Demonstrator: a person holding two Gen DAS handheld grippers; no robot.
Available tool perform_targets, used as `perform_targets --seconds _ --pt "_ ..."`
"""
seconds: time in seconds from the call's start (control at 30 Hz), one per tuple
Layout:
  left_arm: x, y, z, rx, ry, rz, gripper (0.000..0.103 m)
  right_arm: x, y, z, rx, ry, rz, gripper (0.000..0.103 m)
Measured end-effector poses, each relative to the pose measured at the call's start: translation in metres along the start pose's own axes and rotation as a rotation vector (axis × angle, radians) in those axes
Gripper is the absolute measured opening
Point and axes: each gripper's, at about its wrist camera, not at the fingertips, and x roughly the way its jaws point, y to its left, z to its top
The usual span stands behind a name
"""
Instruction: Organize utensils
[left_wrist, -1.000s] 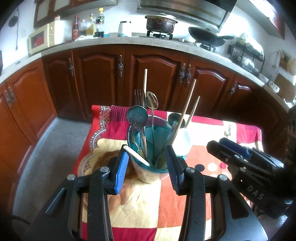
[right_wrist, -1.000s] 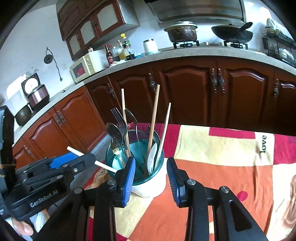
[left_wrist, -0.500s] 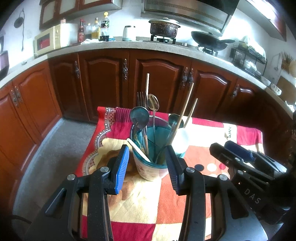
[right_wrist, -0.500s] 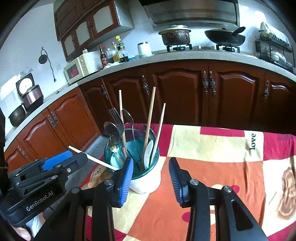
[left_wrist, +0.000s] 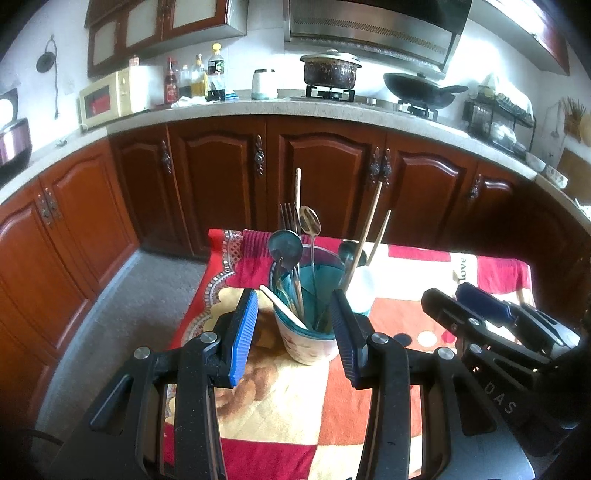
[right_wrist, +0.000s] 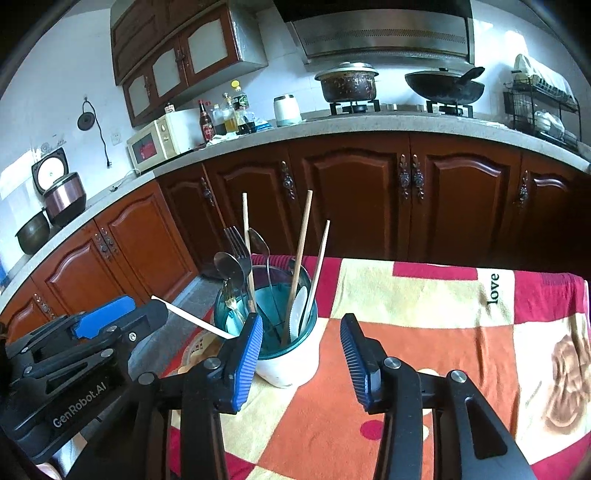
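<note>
A teal and white holder cup (left_wrist: 308, 339) stands on the patterned tablecloth (left_wrist: 280, 406). It holds spoons, a fork (left_wrist: 287, 221), wooden chopsticks (left_wrist: 364, 236) and a white plastic utensil (left_wrist: 282, 306) that leans out toward the left. My left gripper (left_wrist: 293, 328) is open and empty, just in front of the cup. My right gripper (right_wrist: 301, 347) is open and empty, with the cup (right_wrist: 286, 354) beside its left finger. Each gripper shows in the other's view: the right one (left_wrist: 476, 306), the left one (right_wrist: 122, 317).
Dark wooden cabinets (left_wrist: 325, 177) line the far side under a counter (left_wrist: 258, 107) with a microwave, bottles, a pot and a wok. The table's far edge lies just behind the cup. Grey floor (left_wrist: 122, 295) lies at the left.
Both grippers have drawn back and up from the cup, so it looks smaller and farther. The white utensil stays leaning in the cup. Both stay open.
</note>
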Motion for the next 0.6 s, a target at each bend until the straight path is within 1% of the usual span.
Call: perform_targets --seconds 0.3,0.6 --pt "-0.01 0.002 -0.001 -0.001 -0.022 0.019 0.04 -0.005 0.005 0.001 -0.008 -0.003 -0.008 0.044" --pt "-0.014 0.003 -0.002 -0.006 -0.027 0.026 0.04 -0.009 0.007 0.0 -0.012 -0.007 -0.009 0.044"
